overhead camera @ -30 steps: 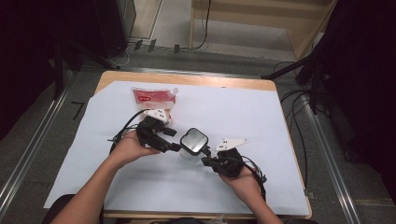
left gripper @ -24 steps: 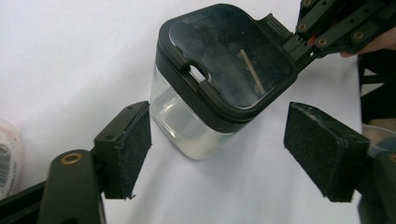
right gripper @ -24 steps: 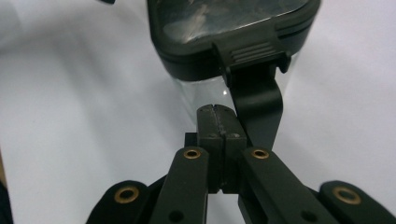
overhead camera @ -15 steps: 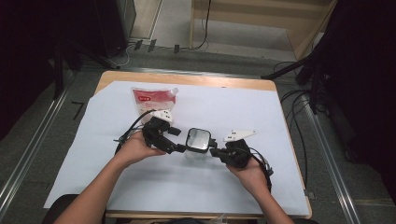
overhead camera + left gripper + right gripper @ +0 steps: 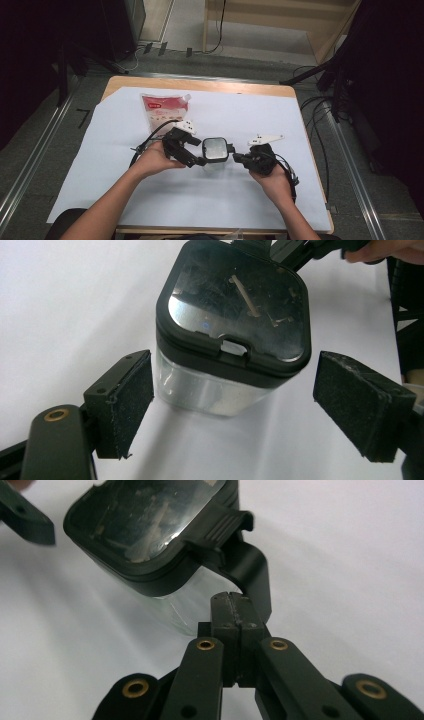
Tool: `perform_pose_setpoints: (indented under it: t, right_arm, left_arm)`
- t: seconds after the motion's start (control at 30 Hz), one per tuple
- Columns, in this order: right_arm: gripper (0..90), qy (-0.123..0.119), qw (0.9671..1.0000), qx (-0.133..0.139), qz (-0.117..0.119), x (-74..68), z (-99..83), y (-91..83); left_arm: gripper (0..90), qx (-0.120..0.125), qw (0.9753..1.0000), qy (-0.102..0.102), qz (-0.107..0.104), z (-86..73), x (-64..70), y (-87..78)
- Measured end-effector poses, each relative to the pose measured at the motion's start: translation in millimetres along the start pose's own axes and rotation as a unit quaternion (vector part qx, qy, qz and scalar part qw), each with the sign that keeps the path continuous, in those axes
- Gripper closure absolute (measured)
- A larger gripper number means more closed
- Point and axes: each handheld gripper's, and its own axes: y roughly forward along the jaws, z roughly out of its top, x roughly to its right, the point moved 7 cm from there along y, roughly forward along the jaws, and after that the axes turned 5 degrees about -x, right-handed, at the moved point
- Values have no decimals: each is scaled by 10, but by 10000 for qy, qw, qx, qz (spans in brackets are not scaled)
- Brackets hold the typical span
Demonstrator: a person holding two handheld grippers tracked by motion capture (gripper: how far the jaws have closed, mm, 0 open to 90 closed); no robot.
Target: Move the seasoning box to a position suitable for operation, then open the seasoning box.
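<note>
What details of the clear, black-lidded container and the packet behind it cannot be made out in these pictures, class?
- Contents of the clear plastic container with a black lid: left gripper view; reflections on the glossy lid hide the inside.
- Whether the right claw clamps the lid's black side latch: right gripper view; the shut jaws cover the contact.
- Print on the red-and-white plastic packet: high view; too small.
- Packet's lower edge: high view; covered by the left claw and its cable.

Wooden table (image 5: 305,107) under a white paper sheet (image 5: 250,195), lit evenly from above. Grey floor (image 5: 65,135) around, with metal rails (image 5: 30,165) on both sides. Beyond the far edge, pale wooden furniture (image 5: 280,20) and black cables (image 5: 320,107) trailing across the floor. Dark, unlit areas at left and right.
</note>
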Motion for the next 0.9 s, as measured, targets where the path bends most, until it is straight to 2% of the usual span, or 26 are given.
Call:
perform_pose_setpoints:
  t: [0.17, 0.3, 0.5, 0.63, 0.9]
  right_arm:
    - [900, 161, 9996, 194, -137, 59, 35, -120]
    - [900, 275, 9993, 135, -195, 128, 30, -71]
    - [900, 138, 9997, -13, -212, 186, 43, 54]
    - [900, 134, 9996, -26, -240, 178, 51, 74]
    - [900, 139, 9994, -72, -315, 173, 34, 85]
  left_arm:
    - [174, -133, 9997, 121, 157, -15, 2, 86]
    - [164, -98, 9998, 120, 131, 7, -12, 156]
    - [154, -82, 9998, 135, 86, 20, -17, 183]
    - [149, -85, 9999, 121, 3, 14, -32, 187]
    - [158, -95, 9988, 438, 196, 47, -13, 178]
